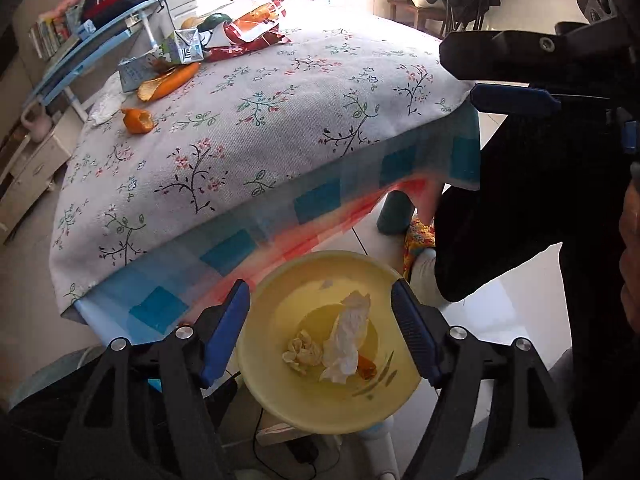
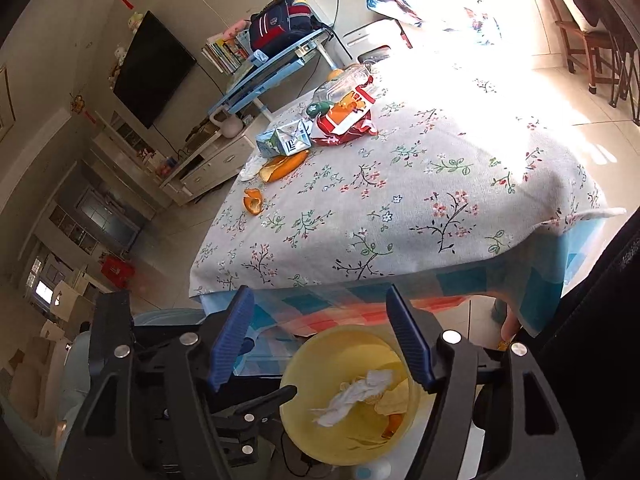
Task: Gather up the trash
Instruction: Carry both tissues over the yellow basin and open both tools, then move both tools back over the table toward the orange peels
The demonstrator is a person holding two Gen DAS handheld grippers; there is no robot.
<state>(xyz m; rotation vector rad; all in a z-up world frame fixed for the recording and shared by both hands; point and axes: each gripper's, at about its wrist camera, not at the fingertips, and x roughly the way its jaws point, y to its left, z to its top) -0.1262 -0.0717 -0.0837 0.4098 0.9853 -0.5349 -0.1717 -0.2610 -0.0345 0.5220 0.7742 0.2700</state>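
Below your left tool (image 1: 320, 332) and right tool (image 2: 320, 340), both spread wide and gripping nothing, the yellow basin (image 1: 280, 312) holds a crumpled tissue (image 1: 346, 340) off the desk (image 1: 256, 128) edge. Beyond bare floral cloth, orange peel (image 1: 138, 120) and cartons (image 1: 186, 46) crowd your far left corner.

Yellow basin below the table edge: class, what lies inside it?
Inside the yellow basin: a crumpled white tissue, pale peel scraps and an orange bit. Anything under the tissue is hidden.
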